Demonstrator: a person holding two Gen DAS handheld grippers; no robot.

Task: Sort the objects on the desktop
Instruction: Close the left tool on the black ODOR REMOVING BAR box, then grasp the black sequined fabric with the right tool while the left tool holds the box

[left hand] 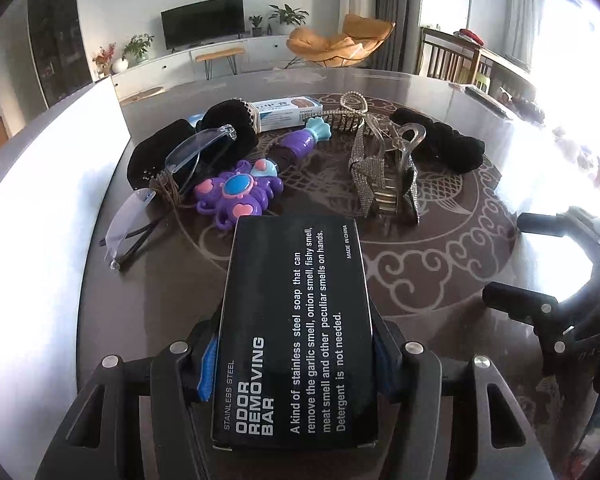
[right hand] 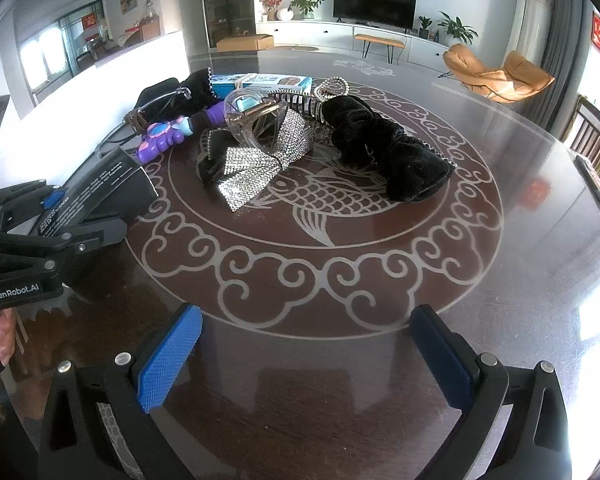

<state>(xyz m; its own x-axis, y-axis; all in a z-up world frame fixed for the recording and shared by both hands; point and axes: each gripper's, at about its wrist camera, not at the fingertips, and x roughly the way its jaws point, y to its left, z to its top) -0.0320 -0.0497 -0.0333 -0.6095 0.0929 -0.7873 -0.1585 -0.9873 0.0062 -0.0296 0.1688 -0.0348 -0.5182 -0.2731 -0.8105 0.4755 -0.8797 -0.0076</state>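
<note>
My left gripper (left hand: 296,364) is shut on a black box (left hand: 296,320) printed "Odor Removing Bar", held just above the dark round table (left hand: 440,280). The box also shows in the right wrist view (right hand: 100,196), at the left. My right gripper (right hand: 306,344) is open and empty above the table's near side. A heap lies at the table's middle: a purple toy (left hand: 236,196), clear glasses (left hand: 196,148), a rhinestone hair clip (right hand: 256,168), a clear claw clip (right hand: 252,124), black scrunchies (right hand: 384,148) and a blue-white box (right hand: 260,80).
A white board (left hand: 52,200) stands along the table's left side. The right gripper shows at the right edge of the left wrist view (left hand: 560,280). Chairs and a TV cabinet stand beyond the table.
</note>
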